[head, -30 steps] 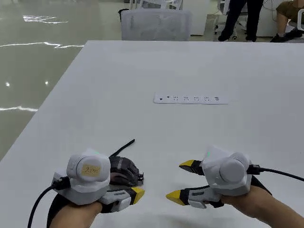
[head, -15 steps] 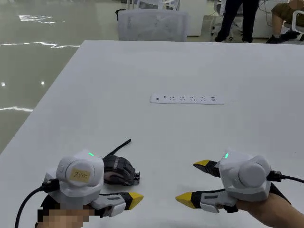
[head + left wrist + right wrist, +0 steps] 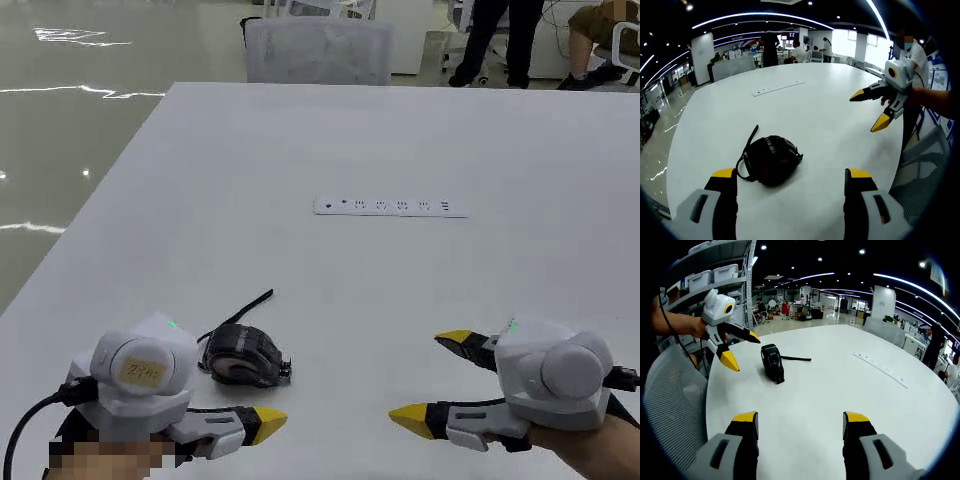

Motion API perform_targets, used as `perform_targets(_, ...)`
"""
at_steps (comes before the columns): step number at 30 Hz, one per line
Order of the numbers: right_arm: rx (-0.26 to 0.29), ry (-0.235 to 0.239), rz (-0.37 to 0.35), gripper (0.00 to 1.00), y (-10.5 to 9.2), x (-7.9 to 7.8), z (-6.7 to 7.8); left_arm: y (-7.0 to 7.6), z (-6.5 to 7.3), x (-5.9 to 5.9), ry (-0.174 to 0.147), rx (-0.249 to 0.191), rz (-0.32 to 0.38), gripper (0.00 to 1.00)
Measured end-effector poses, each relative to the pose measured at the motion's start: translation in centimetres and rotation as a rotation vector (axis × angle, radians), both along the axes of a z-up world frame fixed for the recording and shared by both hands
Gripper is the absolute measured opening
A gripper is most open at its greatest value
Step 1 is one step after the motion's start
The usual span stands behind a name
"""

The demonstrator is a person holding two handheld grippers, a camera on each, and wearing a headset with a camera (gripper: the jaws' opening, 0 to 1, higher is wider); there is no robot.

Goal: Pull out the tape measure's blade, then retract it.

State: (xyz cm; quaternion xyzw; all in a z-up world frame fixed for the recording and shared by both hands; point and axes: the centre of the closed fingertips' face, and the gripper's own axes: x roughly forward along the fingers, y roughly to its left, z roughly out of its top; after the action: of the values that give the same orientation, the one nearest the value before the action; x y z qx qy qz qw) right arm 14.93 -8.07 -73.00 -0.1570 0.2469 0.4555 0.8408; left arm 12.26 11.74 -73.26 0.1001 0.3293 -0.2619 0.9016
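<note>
My left gripper (image 3: 790, 174) spread wide, black tape measure (image 3: 771, 160) lying on the white table (image 3: 300, 150) just ahead between its jaws, untouched, wrist strap (image 3: 240, 310) trailing behind it, right gripper (image 3: 430, 376) equally wide, well apart, power strip (image 3: 390, 207) farther back

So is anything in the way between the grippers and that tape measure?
Nothing visible. Only bare table lies between the tape measure and the open left gripper close by, and the open right gripper farther off. The power strip sits well beyond them.
</note>
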Motion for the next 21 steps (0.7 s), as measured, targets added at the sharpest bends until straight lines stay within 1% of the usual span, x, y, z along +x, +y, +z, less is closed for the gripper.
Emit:
perform_targets(2, -0.002, 0.001, -0.002, 0.73, -0.3, -0.1, 0.1, 0.1, 0.1, 0.0, -0.001, -0.005, -0.001, 0.87)
perform_targets(4, -0.005, 0.0, -0.004, 0.74, -0.6, -0.3, 0.2, 0.6, -0.2, 0.1, 0.002, -0.009, -0.003, 0.87)
perform_targets(8, -0.004, -0.002, -0.017, 0.77, -1.5, -0.3, 0.3, 0.4, 0.1, -0.3, 0.003, -0.011, -0.025, 0.89)
perform_targets(10, -0.004, -0.001, -0.021, 0.78, -1.9, -0.3, 0.4, 0.6, 0.1, -0.4, 0.001, -0.014, -0.034, 0.9)
perform_targets(14, -0.001, 0.003, -0.027, 0.81, -2.7, -0.5, 0.5, 1.0, 0.4, -0.5, -0.006, -0.012, -0.038, 0.9)
perform_targets(16, 0.0, 0.001, -0.033, 0.82, -3.1, -0.6, 0.7, 0.8, 1.0, -0.7, -0.015, -0.017, -0.044, 0.91)
perform_targets(19, -0.002, -0.008, -0.034, 0.83, -3.5, -0.8, 0.9, 1.2, 1.1, -0.6, -0.029, -0.018, -0.057, 0.92)
perform_targets(21, -0.005, -0.011, -0.039, 0.84, -3.9, -1.1, 1.1, 1.2, 1.3, -0.6, -0.03, -0.019, -0.065, 0.94)
